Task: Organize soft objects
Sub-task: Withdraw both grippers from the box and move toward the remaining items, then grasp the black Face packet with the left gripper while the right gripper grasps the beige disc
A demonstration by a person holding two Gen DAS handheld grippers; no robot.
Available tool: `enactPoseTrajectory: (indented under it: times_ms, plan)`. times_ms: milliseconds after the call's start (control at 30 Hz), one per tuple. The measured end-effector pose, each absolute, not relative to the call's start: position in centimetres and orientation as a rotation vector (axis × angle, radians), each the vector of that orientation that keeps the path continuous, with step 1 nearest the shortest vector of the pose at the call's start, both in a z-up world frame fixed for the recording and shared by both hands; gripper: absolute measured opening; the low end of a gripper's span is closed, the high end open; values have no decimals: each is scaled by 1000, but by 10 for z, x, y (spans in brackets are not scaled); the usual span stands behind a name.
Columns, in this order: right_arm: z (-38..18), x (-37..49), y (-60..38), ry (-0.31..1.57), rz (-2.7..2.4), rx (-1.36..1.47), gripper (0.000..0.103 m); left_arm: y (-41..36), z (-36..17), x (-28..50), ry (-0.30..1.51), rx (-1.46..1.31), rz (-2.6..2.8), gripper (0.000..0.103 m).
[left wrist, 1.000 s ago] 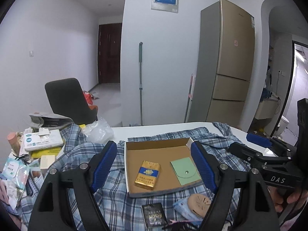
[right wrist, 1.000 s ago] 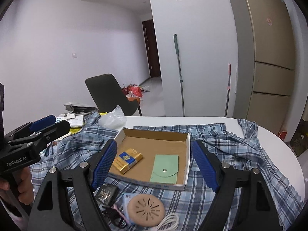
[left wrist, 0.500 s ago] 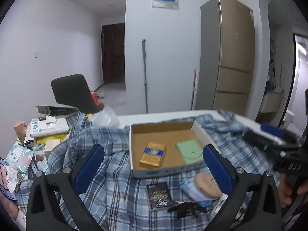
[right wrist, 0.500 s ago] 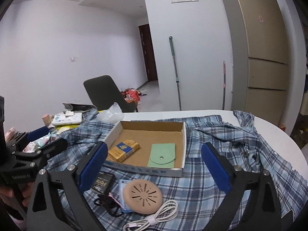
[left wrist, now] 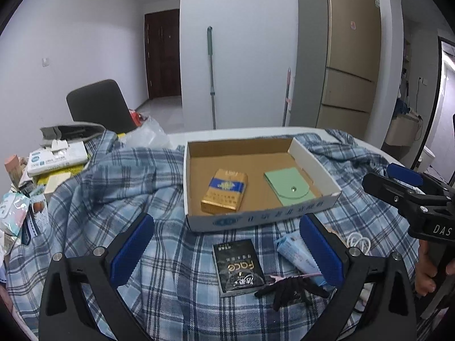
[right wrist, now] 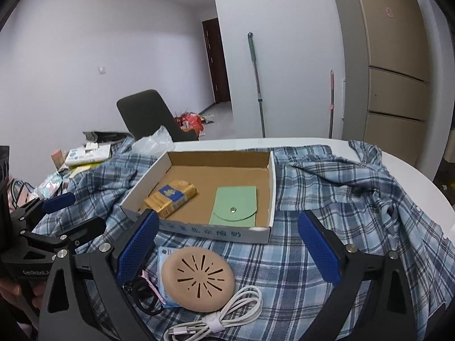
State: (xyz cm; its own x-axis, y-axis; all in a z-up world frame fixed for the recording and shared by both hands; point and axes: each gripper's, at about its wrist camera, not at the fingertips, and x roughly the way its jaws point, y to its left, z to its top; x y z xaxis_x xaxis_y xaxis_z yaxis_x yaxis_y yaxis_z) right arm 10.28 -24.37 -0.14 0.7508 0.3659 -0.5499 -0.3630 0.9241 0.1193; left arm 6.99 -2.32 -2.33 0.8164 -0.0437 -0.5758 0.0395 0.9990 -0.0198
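Grippers: I see left gripper [left wrist: 226,251] and right gripper [right wrist: 227,248] both spread wide, empty, above blue plaid shirt [left wrist: 113,199]. Beyond them, shallow cardboard tray [right wrist: 199,231] holds gold cigarette pack [right wrist: 170,197] left, green snap pouch [right wrist: 234,206] right.

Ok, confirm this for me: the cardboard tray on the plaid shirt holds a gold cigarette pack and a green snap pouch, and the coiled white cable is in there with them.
Not quite. The coiled white cable lies outside the cardboard tray, on the plaid shirt in front of it, beside the round beige disc. The right wrist view shows this. The tray does hold the gold cigarette pack and green snap pouch.
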Motion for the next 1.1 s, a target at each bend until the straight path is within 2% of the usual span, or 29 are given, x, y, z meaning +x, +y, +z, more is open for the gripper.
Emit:
enactPoseTrajectory:
  times_ms: [467,700,867,1033,1100]
  plan:
    - [-15,109,-243,663,407,13,97,-7,-49,89,751,-73,-62,102]
    - [-19,109,-243,677,400,2,97,-12,-64,99,813,-57,-61,89]
    - [-20,110,-243,683,402,6,97,-20,-74,106,869,-29,-86,88]
    - [-23,110,-241,695,408,-2,97,-25,-86,111,920,-17,-102,81]
    - [-23,109,-241,692,409,-3,97,-26,-91,113,948,-19,-116,81]
